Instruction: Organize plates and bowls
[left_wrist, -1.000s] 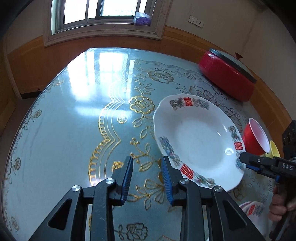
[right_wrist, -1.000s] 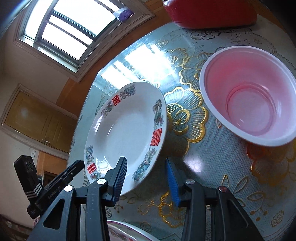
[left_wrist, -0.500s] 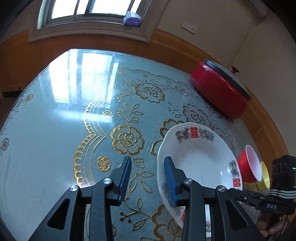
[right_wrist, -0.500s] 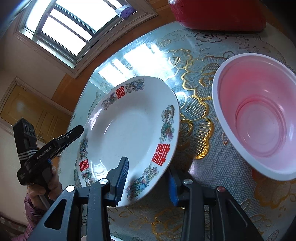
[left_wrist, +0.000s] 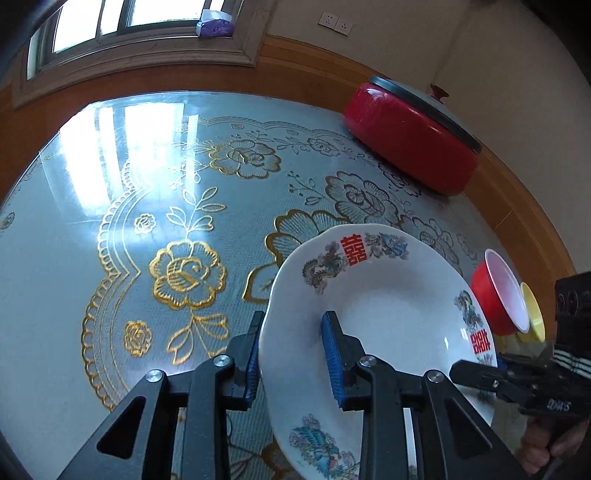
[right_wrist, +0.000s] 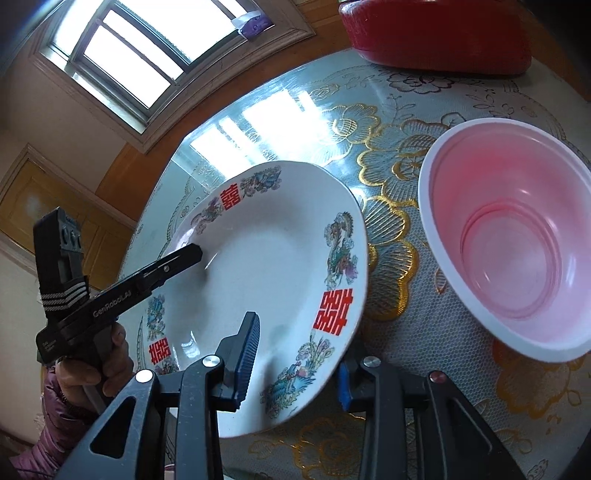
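Note:
A white plate (left_wrist: 399, 325) with red characters and flower prints lies on the table, also in the right wrist view (right_wrist: 273, 266). My left gripper (left_wrist: 291, 358) is open and straddles the plate's left rim, one finger under and one over. My right gripper (right_wrist: 295, 358) is open and straddles the plate's near right rim in the same way. Neither gripper's fingers are closed against the rim. A red bowl with a white inside (right_wrist: 513, 240) sits right of the plate, also in the left wrist view (left_wrist: 498, 295), with a yellow bowl (left_wrist: 533, 314) behind it.
A red pot with a dark lid (left_wrist: 413, 136) stands at the table's far right edge by the wall. The round table (left_wrist: 129, 221) has a glass top over a blue and gold floral cloth. A window lies beyond it.
Both grippers have moved in onto the plate's rim from opposite sides. The left one moved right until its fingers straddle the rim. The plate looks tilted up slightly.

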